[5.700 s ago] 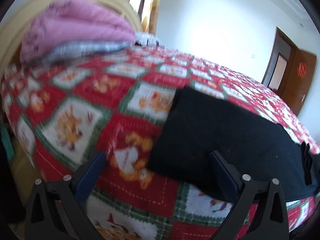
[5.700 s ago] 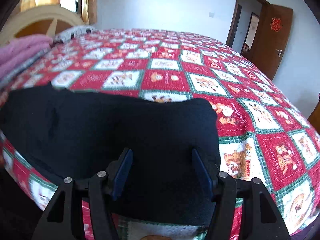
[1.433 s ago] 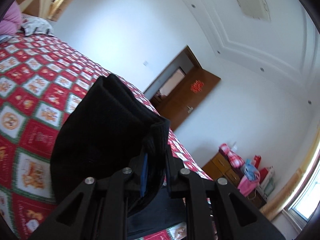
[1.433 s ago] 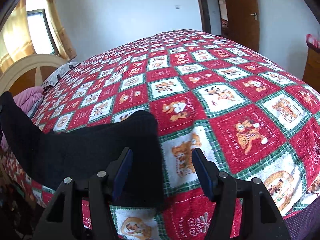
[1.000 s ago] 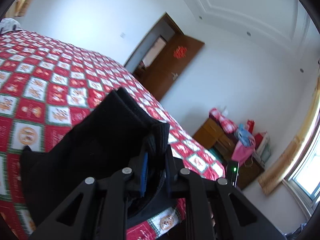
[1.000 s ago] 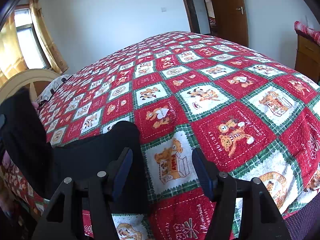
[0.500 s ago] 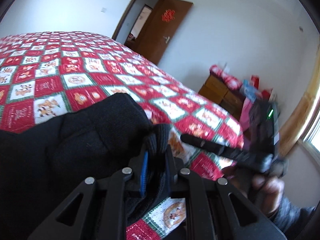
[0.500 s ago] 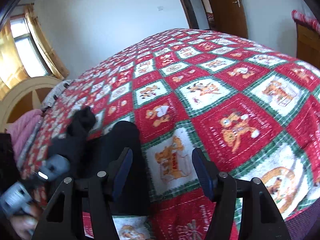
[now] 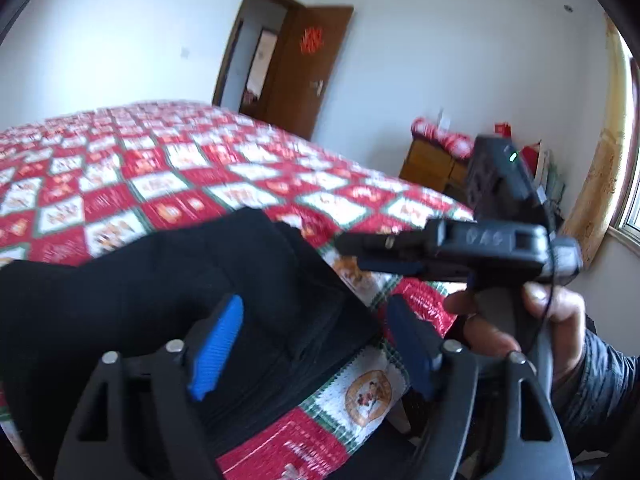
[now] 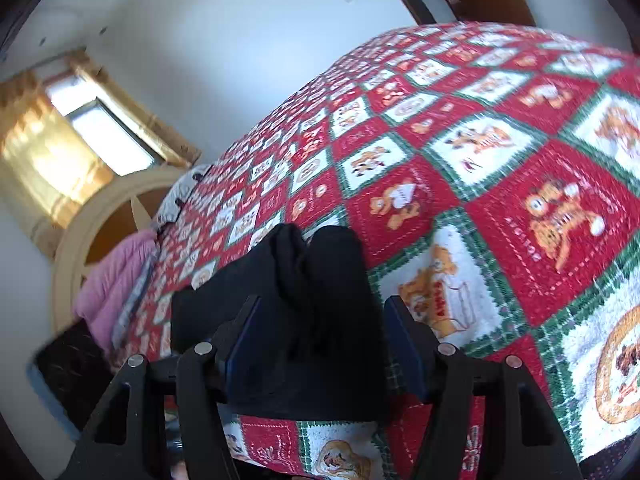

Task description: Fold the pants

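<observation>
The left gripper (image 9: 312, 344) jaws had just opened, releasing the black pants (image 9: 160, 304) folded at the bed (image 9: 248, 184) edge; the right gripper (image 10: 324, 344) stood open, empty. Risk: the bulky fold could slump open or slide off.

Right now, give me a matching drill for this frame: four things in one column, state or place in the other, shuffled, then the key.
Things:
1. black pants
2. left gripper
3. pink blanket
4. brown door

States or places:
A. standing open in the far wall
B. piled by the headboard
C. folded over on the quilt near the bed's edge
D. jaws apart, just opened, pads not pressing on the cloth between them

Pairs: 1-C, 2-D, 3-B, 4-A
</observation>
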Motion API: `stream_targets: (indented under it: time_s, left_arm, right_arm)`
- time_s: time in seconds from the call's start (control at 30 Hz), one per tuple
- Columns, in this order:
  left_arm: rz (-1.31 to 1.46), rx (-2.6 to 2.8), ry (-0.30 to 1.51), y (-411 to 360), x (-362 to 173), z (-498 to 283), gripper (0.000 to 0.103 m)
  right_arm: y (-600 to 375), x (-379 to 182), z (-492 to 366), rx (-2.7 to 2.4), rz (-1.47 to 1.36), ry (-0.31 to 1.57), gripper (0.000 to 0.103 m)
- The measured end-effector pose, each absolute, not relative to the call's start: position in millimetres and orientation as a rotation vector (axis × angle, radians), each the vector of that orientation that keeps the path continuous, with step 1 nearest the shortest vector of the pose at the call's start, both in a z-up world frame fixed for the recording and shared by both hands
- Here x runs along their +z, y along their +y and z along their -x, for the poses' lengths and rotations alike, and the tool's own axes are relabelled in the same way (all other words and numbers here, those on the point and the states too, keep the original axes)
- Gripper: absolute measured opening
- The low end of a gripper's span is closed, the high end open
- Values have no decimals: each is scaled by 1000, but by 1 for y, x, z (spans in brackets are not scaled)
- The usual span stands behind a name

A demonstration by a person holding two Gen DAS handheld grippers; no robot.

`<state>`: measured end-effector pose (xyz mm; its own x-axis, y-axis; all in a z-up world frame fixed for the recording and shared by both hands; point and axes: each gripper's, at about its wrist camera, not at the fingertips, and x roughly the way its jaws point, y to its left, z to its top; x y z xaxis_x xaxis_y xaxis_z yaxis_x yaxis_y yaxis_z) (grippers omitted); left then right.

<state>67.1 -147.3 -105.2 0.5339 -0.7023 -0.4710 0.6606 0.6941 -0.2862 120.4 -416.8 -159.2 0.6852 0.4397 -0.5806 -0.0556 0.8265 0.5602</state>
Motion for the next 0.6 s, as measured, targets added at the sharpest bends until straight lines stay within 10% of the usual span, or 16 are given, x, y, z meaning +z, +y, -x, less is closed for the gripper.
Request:
stream_targets:
  time_s: [0.33, 0.47, 0.6]
  left_arm:
    - [116, -470, 582, -63, -129, -81, 95]
    - [180, -420, 638, -48, -145, -94, 95]
    - [168, -419, 630, -52, -145, -94, 97]
  right_arm:
    - [-380, -171, -124, 264, -314, 826, 63]
    - [-367, -172, -122, 269, -228, 833, 21]
    - [-366, -166, -114, 288, -206, 804, 15]
